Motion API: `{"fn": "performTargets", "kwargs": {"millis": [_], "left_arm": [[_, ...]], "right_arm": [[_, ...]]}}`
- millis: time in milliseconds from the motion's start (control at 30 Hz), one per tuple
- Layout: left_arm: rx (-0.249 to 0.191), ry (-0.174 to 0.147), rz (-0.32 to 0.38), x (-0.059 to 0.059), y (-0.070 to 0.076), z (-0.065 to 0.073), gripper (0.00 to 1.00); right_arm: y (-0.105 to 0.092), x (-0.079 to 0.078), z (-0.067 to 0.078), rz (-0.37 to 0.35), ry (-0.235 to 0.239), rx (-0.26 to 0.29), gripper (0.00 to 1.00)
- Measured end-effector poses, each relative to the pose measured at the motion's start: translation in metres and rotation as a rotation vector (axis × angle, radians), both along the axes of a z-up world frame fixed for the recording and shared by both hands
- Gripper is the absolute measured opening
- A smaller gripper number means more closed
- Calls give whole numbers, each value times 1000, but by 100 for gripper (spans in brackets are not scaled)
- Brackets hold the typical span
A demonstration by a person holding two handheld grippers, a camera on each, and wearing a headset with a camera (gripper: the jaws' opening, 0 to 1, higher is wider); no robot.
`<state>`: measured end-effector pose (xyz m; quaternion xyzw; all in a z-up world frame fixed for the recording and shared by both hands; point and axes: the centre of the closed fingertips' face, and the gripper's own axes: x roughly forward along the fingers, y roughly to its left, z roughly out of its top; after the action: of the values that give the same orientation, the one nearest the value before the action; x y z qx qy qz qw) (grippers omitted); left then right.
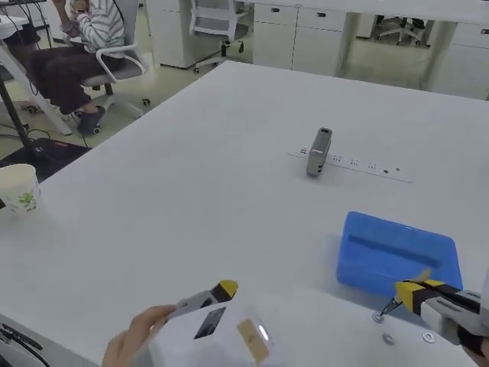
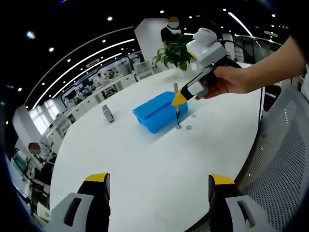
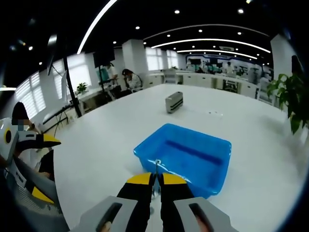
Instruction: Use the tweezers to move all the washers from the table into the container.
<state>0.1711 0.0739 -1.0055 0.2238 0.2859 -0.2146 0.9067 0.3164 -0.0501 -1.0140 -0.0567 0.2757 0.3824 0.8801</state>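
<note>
Wide open table (image 1: 191, 206) left and centre, blocked only by blue container (image 1: 397, 248) and grey adapter (image 1: 318, 151) behind.

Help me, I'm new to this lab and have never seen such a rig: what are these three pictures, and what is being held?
No robot here: a person holds a two-jaw gripper in each hand. One picture comes from a headset camera; the two round ones from cameras riding on the grippers. The right gripper is shut on tweezers, whose tips reach down by washers beside the blue container. The left gripper is open, holding nothing. The washers and container lie on a white table.
</note>
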Motion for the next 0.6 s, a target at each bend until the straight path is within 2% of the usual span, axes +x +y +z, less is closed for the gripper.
{"fn": "performTargets", "kwargs": {"millis": [167, 300, 467, 600], "left_arm": [[2, 0, 6, 0, 1, 0, 85], [6, 0, 10, 0, 2, 0, 85], [6, 0, 12, 0, 3, 0, 85], [10, 2, 12, 0, 3, 0, 84]], "right_arm": [[1, 0, 0, -5, -6, 3, 2], [3, -3, 1, -11, 10, 17, 2], [6, -6, 1, 0, 0, 1, 2], [8, -8, 0, 35, -28, -47, 1]]}}
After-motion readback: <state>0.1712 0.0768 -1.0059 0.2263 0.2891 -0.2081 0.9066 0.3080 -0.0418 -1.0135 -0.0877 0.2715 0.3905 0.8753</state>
